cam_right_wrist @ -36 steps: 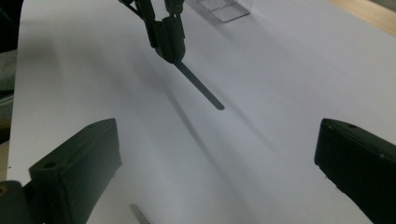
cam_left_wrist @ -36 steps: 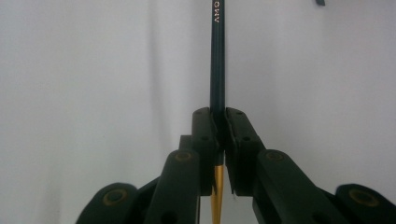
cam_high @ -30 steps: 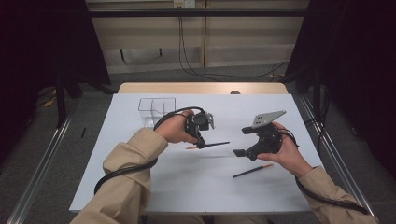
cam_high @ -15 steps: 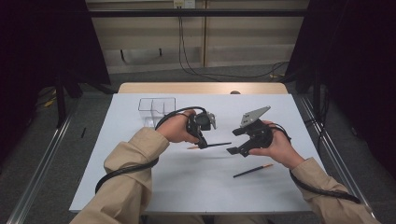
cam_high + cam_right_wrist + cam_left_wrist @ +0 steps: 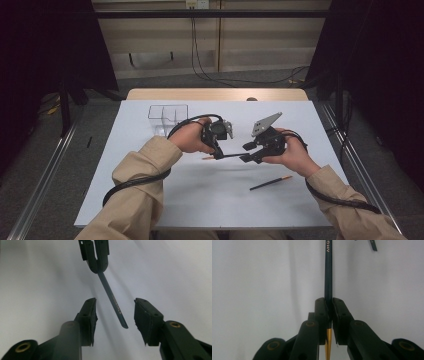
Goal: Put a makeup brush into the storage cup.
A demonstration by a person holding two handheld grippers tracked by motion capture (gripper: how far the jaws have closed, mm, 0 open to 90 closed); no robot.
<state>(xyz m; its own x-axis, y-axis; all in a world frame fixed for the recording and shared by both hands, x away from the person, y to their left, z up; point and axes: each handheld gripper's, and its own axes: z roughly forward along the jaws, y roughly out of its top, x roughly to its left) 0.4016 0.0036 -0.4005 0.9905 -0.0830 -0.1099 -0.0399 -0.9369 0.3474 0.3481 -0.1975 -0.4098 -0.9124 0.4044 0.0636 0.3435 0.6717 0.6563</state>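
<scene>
While your left gripper (image 5: 329, 315) clamps the pencil (image 5: 328, 272) level for a handover | your right gripper (image 5: 115, 322) gapes around its free end | second pencil (image 5: 270, 183) lies near.

Both arms wear loose tan sleeves. The left gripper (image 5: 218, 152) and right gripper (image 5: 246, 152) are matte black. A thick black cable trails from each along the forearm. The right gripper carries a grey three-cornered plate on top; the left has a small grey part on its body. In the gripper views the black jaws are flat, blocky links with small dark screws near the tips and brass-coloured pivot rings lower down.
</scene>
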